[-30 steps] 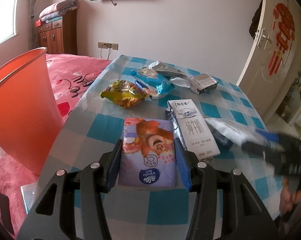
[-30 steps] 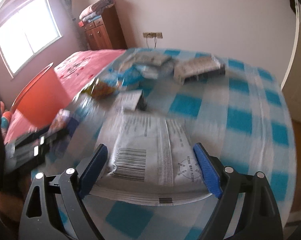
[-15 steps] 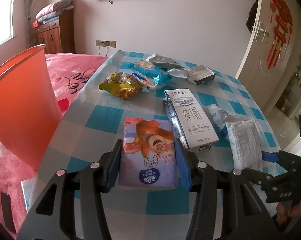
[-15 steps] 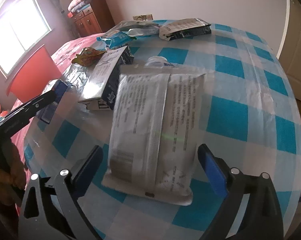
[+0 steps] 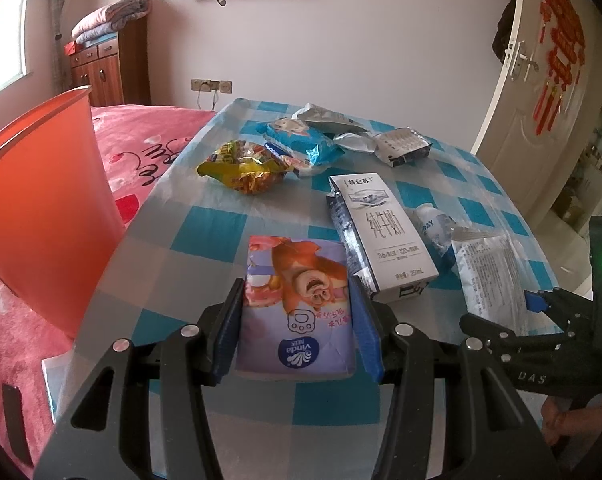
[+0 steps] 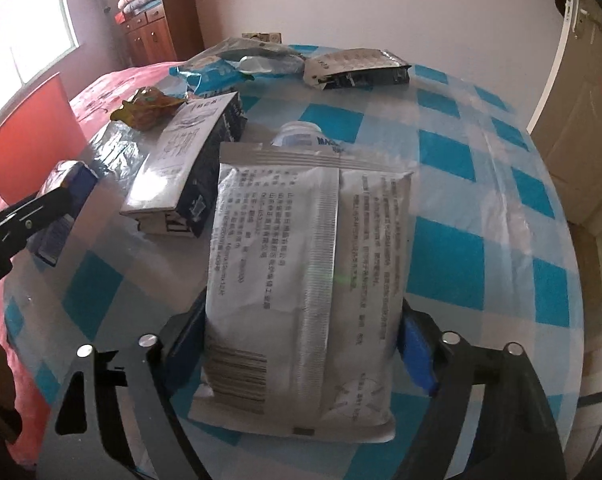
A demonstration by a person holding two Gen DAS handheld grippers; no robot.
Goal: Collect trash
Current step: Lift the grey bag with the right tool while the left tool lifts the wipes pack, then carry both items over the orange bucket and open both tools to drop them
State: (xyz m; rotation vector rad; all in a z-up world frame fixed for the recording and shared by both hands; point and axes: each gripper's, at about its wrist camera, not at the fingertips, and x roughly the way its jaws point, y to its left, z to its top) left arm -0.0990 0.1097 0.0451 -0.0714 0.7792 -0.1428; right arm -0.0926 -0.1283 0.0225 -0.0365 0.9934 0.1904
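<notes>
A purple tissue pack [image 5: 297, 312] lies at the near edge of the blue-checked table [image 5: 205, 232], and my left gripper [image 5: 297, 282] is shut on its two sides. In the right wrist view, a white printed pouch [image 6: 309, 240] lies flat on the table. My right gripper [image 6: 303, 308] straddles the pouch's near end. Its jaws are closing, and the blue pads [image 6: 415, 356] meet the pouch's long edges. From the left wrist view the right gripper [image 5: 537, 302] shows at the right, over that pouch [image 5: 489, 268].
An orange bin [image 5: 33, 208] stands left of the table, in front of a pink bed. A milk carton [image 5: 381, 232], a small bottle [image 5: 433, 224], a yellow snack bag [image 5: 249, 168], a blue bag [image 5: 301, 140] and silver wrappers [image 5: 401, 144] lie further back.
My right gripper has tipped down over the white pouch, and its jaws have narrowed onto the pouch's edges. The left gripper and the tissue pack have stayed where they were.
</notes>
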